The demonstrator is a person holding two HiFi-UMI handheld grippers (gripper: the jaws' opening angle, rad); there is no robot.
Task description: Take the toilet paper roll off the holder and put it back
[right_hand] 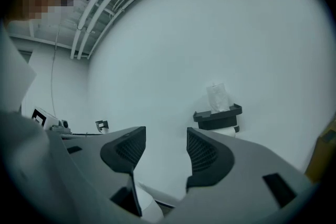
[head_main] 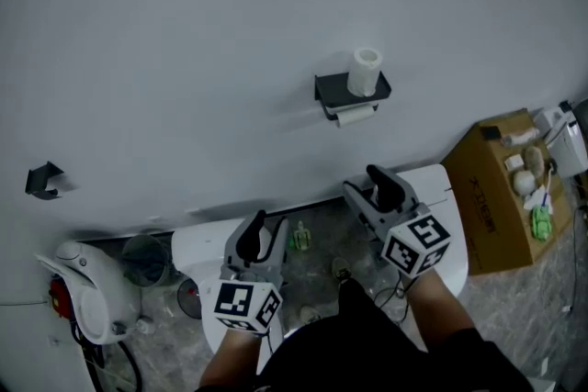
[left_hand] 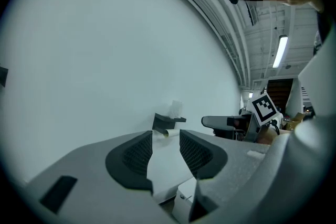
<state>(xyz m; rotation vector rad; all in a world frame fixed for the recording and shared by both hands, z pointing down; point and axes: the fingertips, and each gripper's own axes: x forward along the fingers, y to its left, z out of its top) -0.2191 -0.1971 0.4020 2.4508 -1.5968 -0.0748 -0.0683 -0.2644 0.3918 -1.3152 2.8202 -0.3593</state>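
A black wall holder (head_main: 352, 92) carries a toilet paper roll (head_main: 355, 116) under its shelf, and a wrapped spare roll (head_main: 365, 71) stands on top. Both grippers are held level, well short of the wall and below the holder. My left gripper (head_main: 263, 232) is open and empty, with the holder (left_hand: 167, 122) seen beyond its jaws. My right gripper (head_main: 369, 186) is open and empty too. In the right gripper view the holder (right_hand: 218, 117) and spare roll (right_hand: 217, 97) lie up and right of the right gripper (right_hand: 163, 152).
A white toilet (head_main: 439, 194) sits under the grippers against the wall. A cardboard box (head_main: 496, 197) with small items on top stands at the right. At the left are a black wall hook (head_main: 43, 181), a clear bin (head_main: 147, 258) and a white device (head_main: 88, 285).
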